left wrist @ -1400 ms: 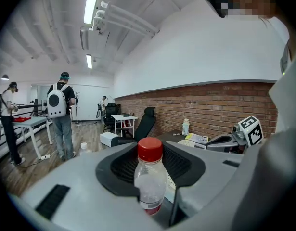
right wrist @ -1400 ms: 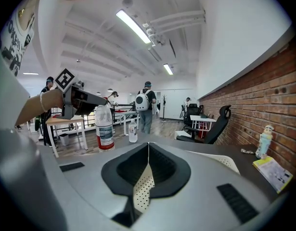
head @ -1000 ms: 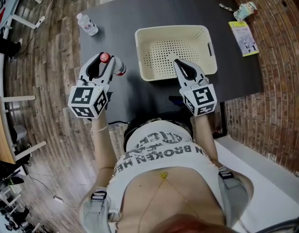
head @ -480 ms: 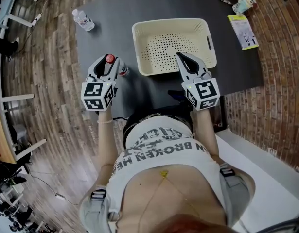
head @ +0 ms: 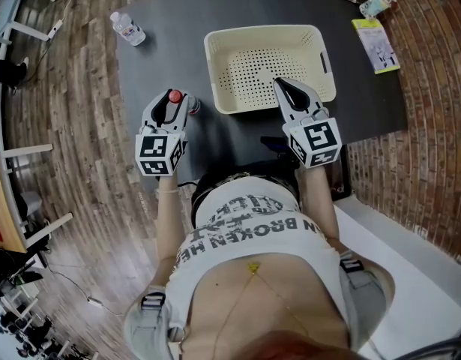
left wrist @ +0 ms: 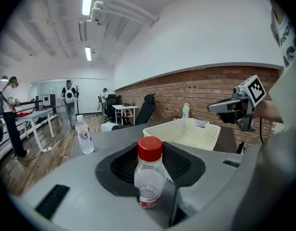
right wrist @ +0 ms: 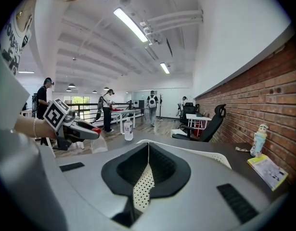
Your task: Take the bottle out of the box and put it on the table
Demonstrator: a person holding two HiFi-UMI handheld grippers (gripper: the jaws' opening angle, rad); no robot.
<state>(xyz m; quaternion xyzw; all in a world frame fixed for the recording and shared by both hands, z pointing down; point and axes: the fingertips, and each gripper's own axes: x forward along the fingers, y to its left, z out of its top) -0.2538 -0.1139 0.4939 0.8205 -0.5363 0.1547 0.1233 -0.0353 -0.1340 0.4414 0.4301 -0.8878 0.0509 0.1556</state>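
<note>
One bottle (left wrist: 149, 177) clamped in left hand-held gripper (head: 172, 105); set it upright on bare tabletop (head: 163, 58) beside box (head: 213, 73), base flat before releasing; right hand-held gripper (head: 285, 88) clenched, empty.

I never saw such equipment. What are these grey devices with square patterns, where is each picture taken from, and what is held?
No robot here: a person holds a gripper, a two-jaw hand tool, in each hand; the patterned cubes belong to them. One picture comes from a camera on the person's head, looking down; the other two from cameras riding on the grippers. On the dark table are a cream basket, a water bottle and a yellow booklet. The left gripper grips a red-capped bottle. The right gripper, jaws together, holds nothing, above the basket's near edge.
</note>
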